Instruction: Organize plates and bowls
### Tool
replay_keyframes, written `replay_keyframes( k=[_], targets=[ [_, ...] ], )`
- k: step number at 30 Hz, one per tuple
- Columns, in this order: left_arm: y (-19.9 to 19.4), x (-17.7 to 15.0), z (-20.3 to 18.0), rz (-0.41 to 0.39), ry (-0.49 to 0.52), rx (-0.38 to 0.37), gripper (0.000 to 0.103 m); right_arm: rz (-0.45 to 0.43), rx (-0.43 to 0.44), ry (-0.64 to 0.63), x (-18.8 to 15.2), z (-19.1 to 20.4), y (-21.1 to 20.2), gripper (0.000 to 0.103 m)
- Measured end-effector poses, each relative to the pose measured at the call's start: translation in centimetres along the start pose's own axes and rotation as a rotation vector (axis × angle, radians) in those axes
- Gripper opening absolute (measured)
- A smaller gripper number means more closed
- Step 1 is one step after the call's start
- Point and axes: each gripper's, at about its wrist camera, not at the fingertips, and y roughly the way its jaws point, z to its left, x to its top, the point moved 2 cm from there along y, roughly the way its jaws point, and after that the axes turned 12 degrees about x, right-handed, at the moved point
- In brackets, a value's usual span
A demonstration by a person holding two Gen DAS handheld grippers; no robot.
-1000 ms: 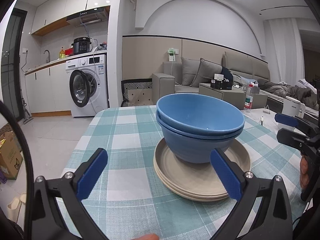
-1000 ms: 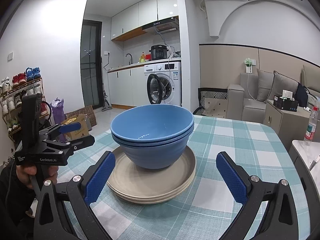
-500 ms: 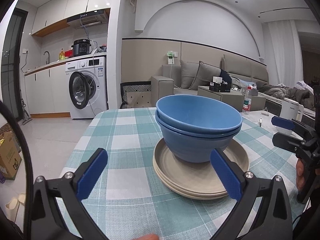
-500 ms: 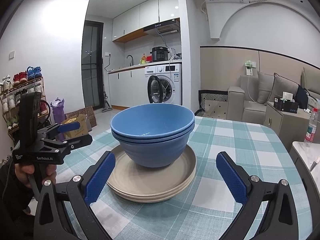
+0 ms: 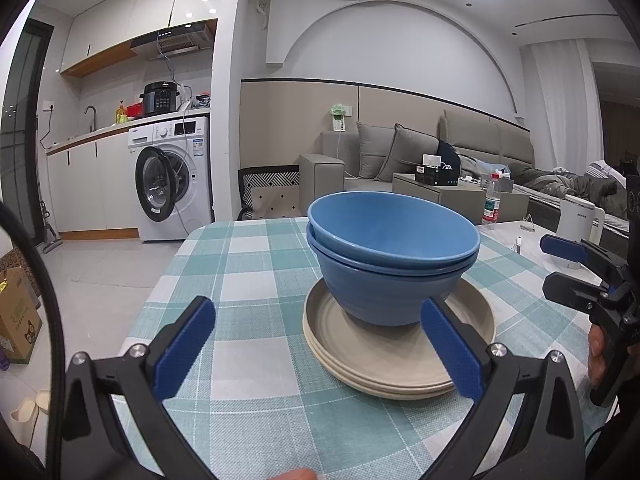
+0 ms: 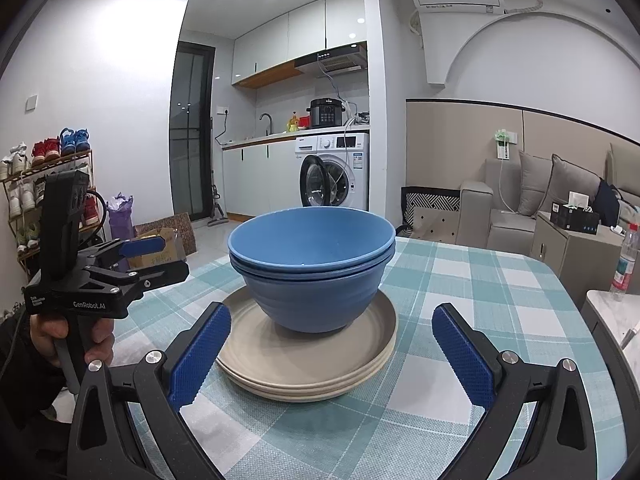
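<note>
With both of our tools held back from the table, our left gripper (image 5: 320, 344) is spread wide and empty, and our right gripper (image 6: 332, 352) likewise. Ahead sit two nested blue bowls (image 6: 312, 268) on the stack of beige round plates (image 6: 308, 360), middle of the teal checked tablecloth (image 5: 248, 264). We'd call the stacking done; little seems left beyond withdrawing.

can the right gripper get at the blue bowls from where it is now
Probably yes: the right gripper is open, the blue bowls sit straight ahead on the plates, with nothing between.
</note>
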Motion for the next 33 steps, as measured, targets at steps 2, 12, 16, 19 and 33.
replay_keyframes(
  k=[2,12,16,19,33],
  targets=[
    [-0.07,0.01,-0.03,-0.002,0.002,0.003,0.103,0.000,-0.001,-0.002,-0.01,-0.02,-0.04,0.103],
    [-0.19,0.01,-0.09,-0.007,0.004,0.001,0.103,-0.002,0.004,0.012,0.00,-0.21,-0.13,0.103],
    [-0.21,0.01,-0.11,-0.008,0.006,0.001,0.103,-0.002,0.004,0.013,0.00,-0.22,-0.11,0.103],
    [-0.24,0.00,-0.12,-0.007,0.005,0.001,0.103,-0.003,0.004,0.013,-0.01,-0.23,-0.11,0.103],
    [-0.34,0.03,-0.16,-0.005,0.006,0.003,0.103,-0.002,0.004,0.011,-0.03,-0.21,-0.10,0.103]
  ],
)
